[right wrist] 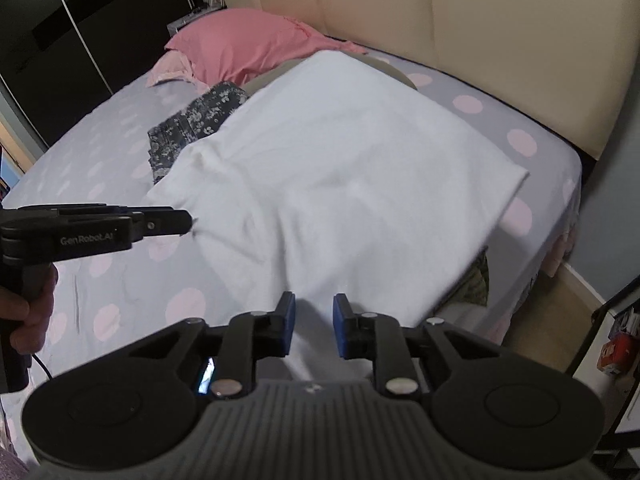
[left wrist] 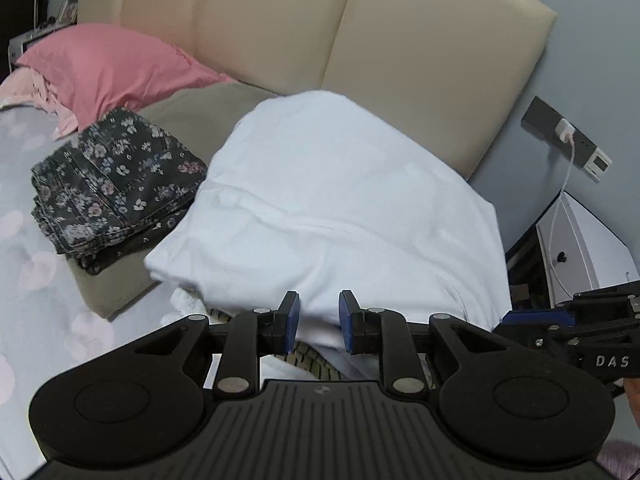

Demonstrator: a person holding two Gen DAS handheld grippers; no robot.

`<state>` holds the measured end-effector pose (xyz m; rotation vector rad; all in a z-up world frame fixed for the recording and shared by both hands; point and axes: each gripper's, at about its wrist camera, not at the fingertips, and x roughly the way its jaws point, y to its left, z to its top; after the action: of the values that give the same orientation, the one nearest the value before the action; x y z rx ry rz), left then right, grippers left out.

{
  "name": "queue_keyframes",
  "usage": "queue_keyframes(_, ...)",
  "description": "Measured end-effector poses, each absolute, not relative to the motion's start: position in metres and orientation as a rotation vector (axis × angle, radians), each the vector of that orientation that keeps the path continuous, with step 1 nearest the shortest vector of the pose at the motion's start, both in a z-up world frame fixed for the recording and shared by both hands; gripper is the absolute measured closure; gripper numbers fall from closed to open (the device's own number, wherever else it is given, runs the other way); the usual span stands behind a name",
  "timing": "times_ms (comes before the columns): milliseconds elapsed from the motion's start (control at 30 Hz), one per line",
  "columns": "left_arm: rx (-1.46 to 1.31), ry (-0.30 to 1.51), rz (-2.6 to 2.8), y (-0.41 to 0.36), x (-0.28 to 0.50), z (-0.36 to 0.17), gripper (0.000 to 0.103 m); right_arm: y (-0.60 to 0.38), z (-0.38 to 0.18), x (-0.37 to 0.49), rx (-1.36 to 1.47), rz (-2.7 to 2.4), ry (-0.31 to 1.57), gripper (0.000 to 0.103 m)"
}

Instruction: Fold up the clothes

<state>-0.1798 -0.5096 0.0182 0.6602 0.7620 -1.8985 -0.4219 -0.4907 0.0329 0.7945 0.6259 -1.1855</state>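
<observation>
A white garment is seen spread across the middle of the left wrist frame, its near edge hanging down between the blue pads of the left gripper at lower centre; the fingers are set apart with a gap, and whether the cloth is pinched cannot be told. In the right wrist view the same white garment is stretched from the frame's centre toward the lower middle, where a fold of it is drawn in between the parted fingers of the right gripper; a firm hold cannot be confirmed there either. At the left edge of that view the left gripper is seen side-on, touching the garment's left edge. A folded floral garment is laid on a beige pillow to the left of the white cloth, with a pink pillow in the upper left, against a cream headboard.
</observation>
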Motion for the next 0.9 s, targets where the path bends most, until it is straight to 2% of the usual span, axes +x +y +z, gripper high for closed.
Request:
queue_keyframes(33,0.654,0.744,-1.898,-0.503,-0.178,0.022,0.084,-0.484,0.034,-0.423,0.785,-1.192,0.611,0.066)
queue_keyframes(67,0.646,0.726,-1.898,-0.496,-0.175,0.026,0.084,-0.476,0.037,-0.422,0.772,-1.203,0.594,0.062)
queue_keyframes(133,0.621,0.686,-1.897,-0.482,-0.169,0.034,0.079,-0.461,0.041,-0.421,0.744,-1.223,0.559,0.061)
queue_keyframes(167,0.606,0.664,-1.898,-0.473,-0.166,0.039,0.075,-0.453,0.044,-0.419,0.726,-1.232,0.537,0.056)
queue_keyframes(233,0.584,0.601,-1.894,-0.454,-0.164,0.049,0.062,-0.435,0.049,-0.416,0.687,-1.258,0.487,0.054)
queue_keyframes(267,0.573,0.56,-1.893,-0.444,-0.163,0.055,0.054,-0.426,0.052,-0.414,0.663,-1.272,0.464,0.048)
queue_keyframes(333,0.557,0.476,-1.897,-0.424,-0.163,0.065,0.05,-0.407,0.056,-0.407,0.581,-1.322,0.432,0.035)
queue_keyframes(400,0.549,0.424,-1.9,-0.406,-0.163,0.073,0.042,-0.388,0.057,-0.399,0.491,-1.381,0.415,0.03)
queue_keyframes(467,0.525,0.396,-1.889,-0.393,-0.163,0.074,0.039,-0.37,0.057,-0.392,0.426,-1.443,0.391,0.017)
queue_keyframes(567,0.485,0.356,-1.865,-0.375,-0.163,0.074,0.028,-0.345,0.059,-0.386,0.358,-1.505,0.343,0.013)
queue_keyframes(900,0.388,0.272,-1.778,-0.328,-0.162,0.068,0.022,-0.305,0.045,-0.385,0.409,-1.586,0.199,0.011)
